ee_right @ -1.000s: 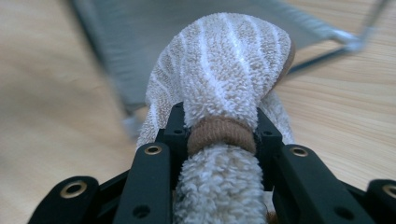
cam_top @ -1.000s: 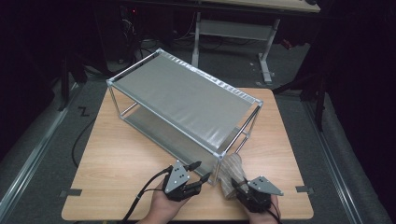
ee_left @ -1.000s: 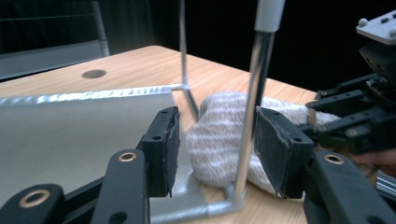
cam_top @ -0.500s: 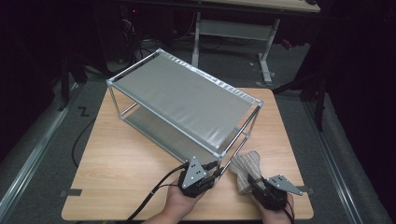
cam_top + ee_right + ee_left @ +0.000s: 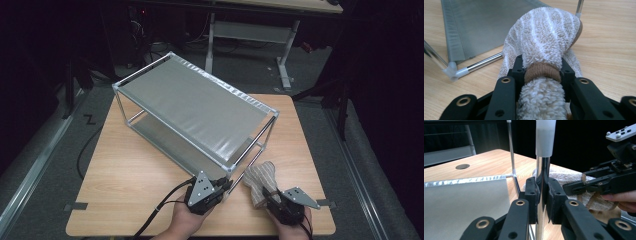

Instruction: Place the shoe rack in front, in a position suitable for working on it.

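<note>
High view: a wooden table [image 5: 125, 165] stands in a dark room, and on it sits a two-level metal rack [image 5: 200, 107] with grey shelf panels, set at an angle to the table edges. Two hands come in from the bottom edge, each holding a black gripper. The left gripper [image 5: 224, 186] is at the rack's near corner. Its jaws have just been closing, and in the left gripper view they are clamped on the upright chrome post [image 5: 542, 195] of that corner, one pad on each side of the tube, below a white plastic joint [image 5: 545, 137]. The right gripper [image 5: 270, 197] sits just to the right of that post, near the table's front edge. It holds a rolled towel [image 5: 544, 42], beige with white stripes. In the right gripper view the jaws press on the roll from both sides, at a brown band [image 5: 542, 71] that goes around it. The towel's far end lies on the table, just beside the rack's lower shelf [image 5: 486, 25] and its bottom rail.
</note>
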{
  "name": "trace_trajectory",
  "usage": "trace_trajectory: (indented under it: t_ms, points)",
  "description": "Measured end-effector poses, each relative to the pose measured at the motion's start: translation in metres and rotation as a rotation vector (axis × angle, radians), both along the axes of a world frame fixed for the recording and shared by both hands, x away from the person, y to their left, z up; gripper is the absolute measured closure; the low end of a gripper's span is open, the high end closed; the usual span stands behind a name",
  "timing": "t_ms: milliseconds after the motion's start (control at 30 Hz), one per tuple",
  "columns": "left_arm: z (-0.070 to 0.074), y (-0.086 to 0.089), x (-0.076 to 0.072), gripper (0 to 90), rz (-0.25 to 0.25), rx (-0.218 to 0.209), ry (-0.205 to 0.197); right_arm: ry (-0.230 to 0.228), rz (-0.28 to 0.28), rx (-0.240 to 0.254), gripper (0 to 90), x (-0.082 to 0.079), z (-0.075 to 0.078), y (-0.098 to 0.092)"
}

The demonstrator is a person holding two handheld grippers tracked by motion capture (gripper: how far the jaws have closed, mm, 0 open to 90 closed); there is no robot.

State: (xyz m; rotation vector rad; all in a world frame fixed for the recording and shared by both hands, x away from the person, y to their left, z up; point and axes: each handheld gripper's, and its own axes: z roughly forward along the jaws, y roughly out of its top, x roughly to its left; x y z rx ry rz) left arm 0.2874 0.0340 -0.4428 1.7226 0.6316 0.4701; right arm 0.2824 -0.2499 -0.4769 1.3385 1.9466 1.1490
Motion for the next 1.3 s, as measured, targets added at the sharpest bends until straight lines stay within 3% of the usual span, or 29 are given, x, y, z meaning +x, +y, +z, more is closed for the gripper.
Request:
trace_trajectory:
  t_ms: [200,400,667,767,833,1100,1300]
  points:
    - [-0.001,0.012,-0.006,80.3,0.0,-0.008,0.002,-0.02,0.011,-0.007,67.3,0.003,0.002,0.008]
    - [-0.001,0.025,-0.016,80.3,0.005,-0.005,-0.001,-0.023,0.029,-0.028,67.4,0.016,0.005,0.021]
    - [-0.003,0.036,-0.024,80.4,0.0,-0.015,-0.006,0.009,0.086,-0.1,67.4,0.049,0.008,0.052]
    - [-0.003,0.038,-0.025,80.3,-0.002,-0.017,-0.008,0.059,0.088,-0.114,67.5,0.061,-0.003,0.062]
    - [-0.003,0.043,-0.025,80.3,-0.007,-0.017,-0.007,0.094,0.083,-0.102,67.6,0.064,-0.01,0.063]
    - [-0.001,0.056,-0.03,80.2,-0.012,0.004,-0.005,0.134,0.044,-0.128,68.3,0.06,-0.02,0.047]
    - [-0.002,0.053,-0.029,78.2,-0.012,-0.002,0.007,0.129,0.029,-0.143,68.5,0.056,-0.02,0.038]
